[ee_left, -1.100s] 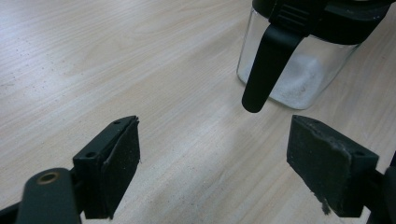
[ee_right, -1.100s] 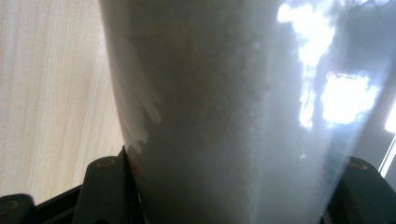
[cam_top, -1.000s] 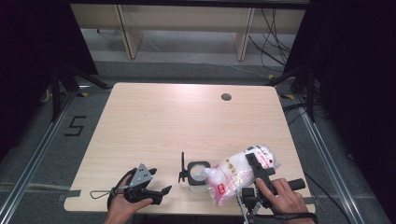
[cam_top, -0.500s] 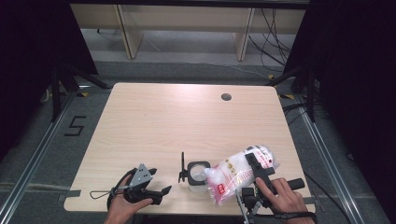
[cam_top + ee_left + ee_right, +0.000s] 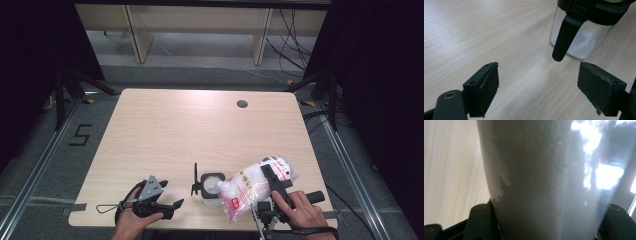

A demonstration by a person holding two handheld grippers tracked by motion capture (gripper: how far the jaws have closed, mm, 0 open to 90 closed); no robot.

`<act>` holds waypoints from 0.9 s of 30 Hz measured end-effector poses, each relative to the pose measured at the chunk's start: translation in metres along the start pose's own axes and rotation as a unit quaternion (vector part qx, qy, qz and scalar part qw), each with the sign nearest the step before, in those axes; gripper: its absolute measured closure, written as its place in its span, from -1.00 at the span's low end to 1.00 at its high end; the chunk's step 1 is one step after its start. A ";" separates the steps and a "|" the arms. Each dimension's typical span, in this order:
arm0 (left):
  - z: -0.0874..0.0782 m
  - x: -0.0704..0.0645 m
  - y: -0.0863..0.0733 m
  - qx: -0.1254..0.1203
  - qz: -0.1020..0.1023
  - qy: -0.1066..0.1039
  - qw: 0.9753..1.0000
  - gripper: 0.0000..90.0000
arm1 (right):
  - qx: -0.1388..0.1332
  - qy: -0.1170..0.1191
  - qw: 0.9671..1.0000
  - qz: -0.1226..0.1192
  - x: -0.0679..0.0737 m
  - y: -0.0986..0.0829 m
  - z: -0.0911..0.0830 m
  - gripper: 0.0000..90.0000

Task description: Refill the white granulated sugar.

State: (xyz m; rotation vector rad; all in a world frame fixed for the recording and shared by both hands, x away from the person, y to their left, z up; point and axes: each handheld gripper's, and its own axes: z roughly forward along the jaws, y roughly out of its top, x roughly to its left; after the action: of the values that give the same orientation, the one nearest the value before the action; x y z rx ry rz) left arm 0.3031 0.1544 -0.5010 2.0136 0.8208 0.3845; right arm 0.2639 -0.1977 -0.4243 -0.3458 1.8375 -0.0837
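**Bag of white grains tipped over an open jar**

While the right tool (image 5: 272, 187) clamps the plastic bag (image 5: 255, 186), the bag lies slanted across the near right part of the counter (image 5: 200, 130), at about five o'clock from the counter's middle. Its lower end points toward eight o'clock and reaches the mouth of the jar (image 5: 211, 184); its upper end, capped with a dark printed band, points toward two o'clock. The bag is clear film packed with white granular stuff, and red print shows on its lower half in the high view. In the right gripper view the bag (image 5: 554, 177) stands between the two black jaws, which press its sides; the film is glossy with bright reflections, and the fill looks fine and pale grey-white through it.

That jar is a small clear container with a black rim, sitting at six o'clock from the counter's middle, near the front edge. Its black lid (image 5: 195, 179) stands hinged up on the nine o'clock side. In the left gripper view the jar (image 5: 584, 35) has a layer of white grains at its bottom, and a black clasp hangs down its front.

At seven o'clock, near the front edge, the left tool (image 5: 172, 206) rests low over the wood, held by a hand (image 5: 132, 220). Its jaws stand wide apart with nothing between them, aimed toward the jar, which sits apart from them.
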 end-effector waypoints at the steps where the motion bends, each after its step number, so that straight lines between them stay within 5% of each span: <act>1: 0.000 0.000 0.000 0.002 -0.004 -0.002 1.000 -0.63 | 0.002 0.003 1.000 0.012 0.001 0.000 0.001 -0.11; 3: 0.000 0.000 0.000 0.002 -0.007 0.001 1.000 -0.63 | -0.012 -0.013 1.000 -0.002 0.000 -0.001 0.003 -0.11; 4: 0.000 -0.001 0.000 0.000 -0.008 0.000 1.000 -0.63 | -0.010 -0.013 1.000 0.016 0.003 -0.002 0.004 -0.11; 6: 0.000 0.001 0.000 0.001 0.005 0.001 1.000 -0.63 | 0.000 0.006 1.000 0.008 0.001 -0.002 0.003 -0.11; 8: 0.001 -0.001 0.000 -0.004 -0.014 0.000 1.000 -0.63 | 0.001 -0.003 1.000 -0.001 0.001 -0.003 0.002 -0.11; 11: 0.000 0.001 0.001 0.003 0.007 0.001 1.000 -0.63 | 0.005 -0.001 1.000 0.019 0.005 -0.004 0.001 -0.11; 14: -0.001 0.002 0.001 0.007 0.010 0.006 1.000 -0.63 | 0.004 0.001 1.000 -0.005 0.004 -0.002 0.002 -0.11; 18: -0.001 0.001 0.000 0.000 -0.004 0.002 1.000 -0.63 | 0.002 0.002 1.000 -0.002 0.006 -0.002 0.003 -0.11; 19: 0.000 0.000 0.000 -0.005 -0.006 0.000 1.000 -0.63 | 0.003 0.002 1.000 0.015 0.008 -0.002 0.003 -0.11; 21: 0.000 0.000 0.001 -0.002 -0.001 0.002 1.000 -0.63 | 0.000 -0.003 1.000 0.003 0.005 -0.003 0.003 -0.11; 23: 0.002 -0.001 0.000 -0.007 -0.018 -0.002 1.000 -0.63 | 0.005 0.002 1.000 0.016 0.006 -0.004 0.002 -0.11; 27: 0.001 0.002 0.001 0.001 0.001 -0.003 1.000 -0.63 | 0.000 -0.001 1.000 -0.002 0.004 -0.004 0.003 -0.11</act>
State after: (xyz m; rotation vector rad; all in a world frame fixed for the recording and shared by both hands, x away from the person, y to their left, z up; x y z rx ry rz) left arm 0.3052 0.1544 -0.5004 2.0168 0.8165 0.3776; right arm 0.2665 -0.2021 -0.4284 -0.3499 1.8353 -0.0867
